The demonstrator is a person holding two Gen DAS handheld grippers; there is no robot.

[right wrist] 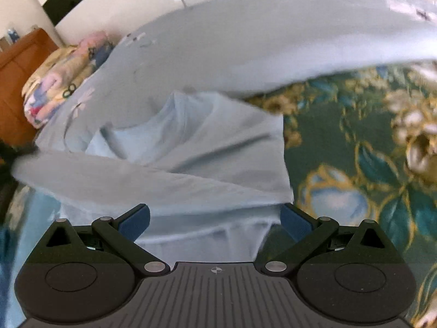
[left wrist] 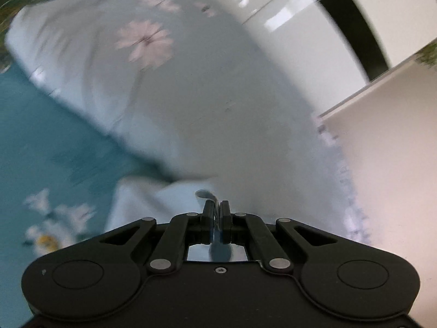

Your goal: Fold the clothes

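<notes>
My left gripper [left wrist: 217, 213] is squeezed tight on a thin edge of the light blue garment [left wrist: 169, 104]. A little bit of cloth sticks up just past its fingers. The rest of the garment hangs and spreads out ahead of it, all blurry, with a pale pink flower print [left wrist: 144, 42] farther on. Below and to the left of the gripper I see the teal bedcover [left wrist: 41, 142] with white flowers.

My right gripper [right wrist: 214, 218] has its blue pads [right wrist: 135, 222] wide apart. The garment [right wrist: 191, 147] lies between them and just ahead, but I cannot tell if the pads touch it. To the right is a green flowery cover [right wrist: 355, 147]. Far ahead on the left sits a stack of bright folded cloth [right wrist: 57, 82], next to a brown wooden cabinet [right wrist: 19, 63].
</notes>
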